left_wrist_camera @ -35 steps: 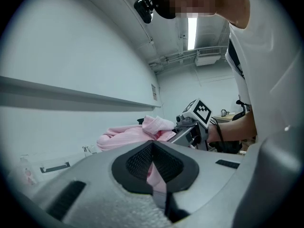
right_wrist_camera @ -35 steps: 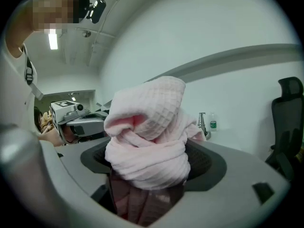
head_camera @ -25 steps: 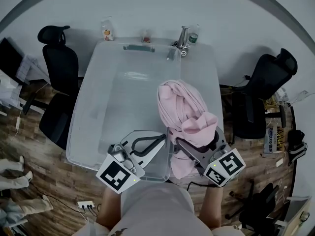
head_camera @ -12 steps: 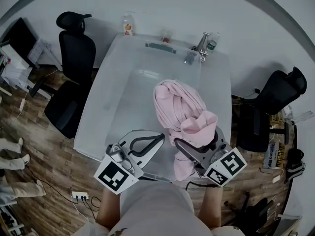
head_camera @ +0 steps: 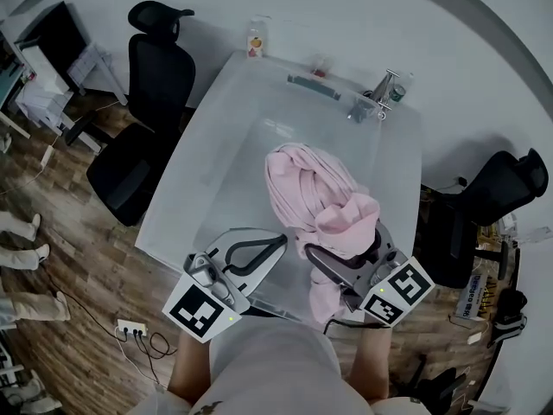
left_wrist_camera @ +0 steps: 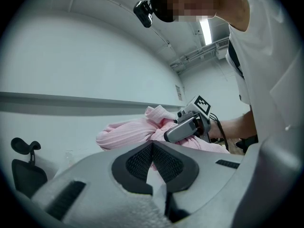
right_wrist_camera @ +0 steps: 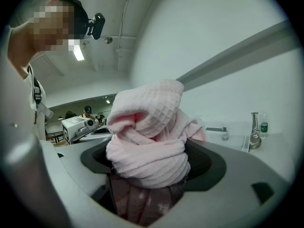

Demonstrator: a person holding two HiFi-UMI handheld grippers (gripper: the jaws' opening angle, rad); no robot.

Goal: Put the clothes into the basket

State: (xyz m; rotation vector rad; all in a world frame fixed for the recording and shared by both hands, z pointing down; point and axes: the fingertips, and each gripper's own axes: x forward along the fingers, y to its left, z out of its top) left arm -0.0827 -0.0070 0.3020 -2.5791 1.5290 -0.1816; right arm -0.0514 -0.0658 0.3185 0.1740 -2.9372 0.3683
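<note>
Two chairs (head_camera: 143, 137) flank the table (head_camera: 207, 162); right jaws grip pink clothes (head_camera: 311, 188), left jaws clenched.

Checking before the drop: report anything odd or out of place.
Only the pink cloth: it's a twisted wad clamped in the right claw, one end dangling below. Nothing looks spilled or damaged.

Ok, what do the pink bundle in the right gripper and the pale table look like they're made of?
Pink bundle: soft matte cloth, likely a waffle or rib knit, going by its gridded texture and folds. Table: smooth, pale, faintly glossy top with reflections; possibly laminate or frosted glass, can't tell.
</note>
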